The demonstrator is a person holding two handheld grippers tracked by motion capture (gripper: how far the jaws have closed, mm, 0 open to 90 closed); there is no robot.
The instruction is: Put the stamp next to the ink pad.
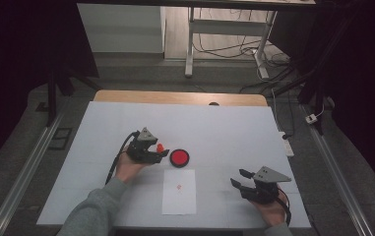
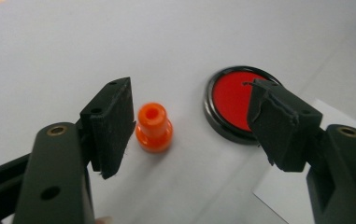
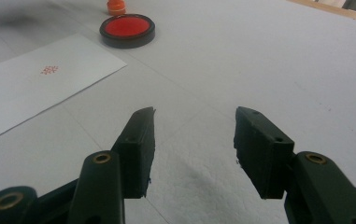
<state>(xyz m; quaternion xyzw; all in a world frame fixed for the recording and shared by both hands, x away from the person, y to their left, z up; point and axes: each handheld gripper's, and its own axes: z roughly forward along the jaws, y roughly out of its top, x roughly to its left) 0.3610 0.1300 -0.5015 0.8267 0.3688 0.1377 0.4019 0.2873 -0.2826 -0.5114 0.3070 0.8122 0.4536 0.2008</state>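
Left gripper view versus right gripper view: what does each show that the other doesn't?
Left gripper view: the orange stamp with its hollow top, upright between the jaws of the open left gripper, untouched. Right gripper view: the small red print on the paper sheet, and the right gripper open over bare table. Shared: stamp, red ink pad, paper.
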